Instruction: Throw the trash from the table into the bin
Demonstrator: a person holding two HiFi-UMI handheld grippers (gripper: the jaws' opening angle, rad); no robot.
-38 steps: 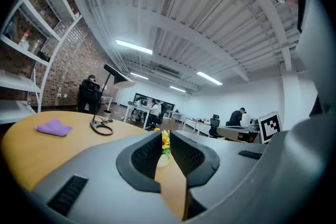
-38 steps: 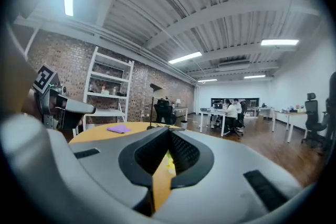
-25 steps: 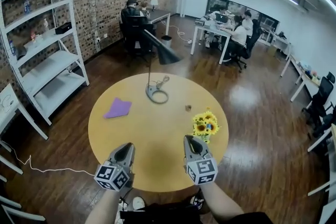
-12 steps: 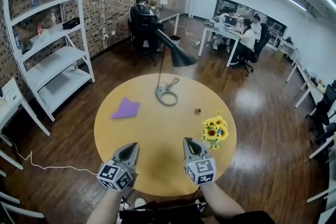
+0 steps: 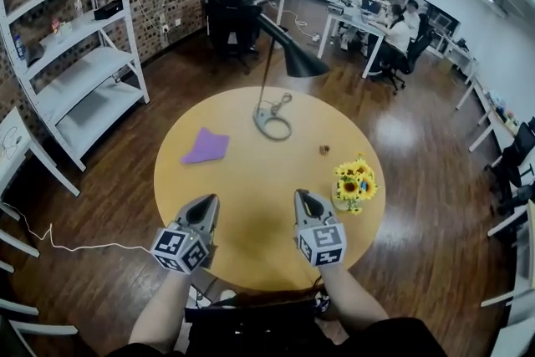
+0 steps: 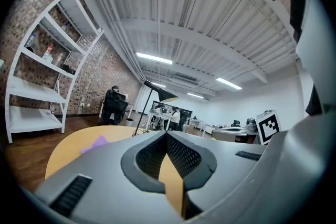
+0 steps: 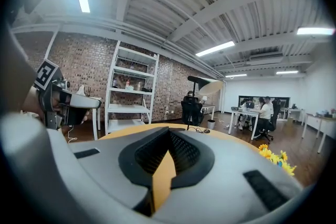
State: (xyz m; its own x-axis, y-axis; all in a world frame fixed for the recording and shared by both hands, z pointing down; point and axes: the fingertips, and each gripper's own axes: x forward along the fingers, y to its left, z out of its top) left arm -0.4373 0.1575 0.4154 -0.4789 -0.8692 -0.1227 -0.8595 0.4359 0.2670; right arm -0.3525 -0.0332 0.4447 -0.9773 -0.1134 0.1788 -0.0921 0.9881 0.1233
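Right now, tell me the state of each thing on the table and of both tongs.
left tongs: shut, empty.
right tongs: shut, empty.
purple paper: lying flat on the table, untouched.
small brown scrap: loose on the table, untouched.
lamp: standing upright.
sunflowers: upright in their vase.
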